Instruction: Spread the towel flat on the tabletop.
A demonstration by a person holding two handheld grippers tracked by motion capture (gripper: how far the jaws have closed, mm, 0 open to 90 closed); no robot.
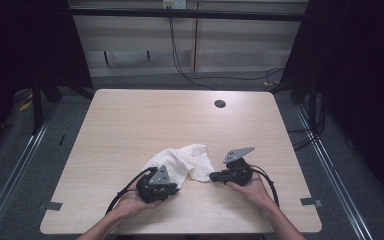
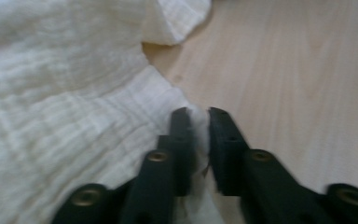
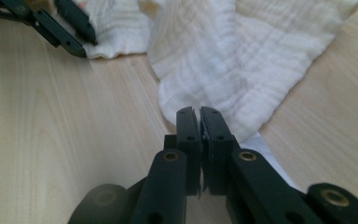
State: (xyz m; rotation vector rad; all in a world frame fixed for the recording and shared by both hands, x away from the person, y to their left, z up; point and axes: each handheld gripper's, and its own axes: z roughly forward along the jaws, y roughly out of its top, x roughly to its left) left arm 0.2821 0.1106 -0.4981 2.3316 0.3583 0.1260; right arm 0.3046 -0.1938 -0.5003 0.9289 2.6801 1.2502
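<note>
The white cloth (image 1: 182, 162) lies crumpled at lower centre of the table (image 1: 130, 120); our left gripper (image 2: 199, 125) and right gripper (image 3: 199, 122) each pinch an edge. Shallow bites could slip when we pull.

- The cloth (image 1: 186, 162) is creamy white with a fine crinkled weave.
- The table (image 1: 130, 120) is pale wood grain.
- Both grippers' jaws are black.

left gripper (image 2: 200, 135) view kinda blurry; cloth (image 2: 65, 107) cut off top and left; cloth edge between jaws mostly hidden
</note>
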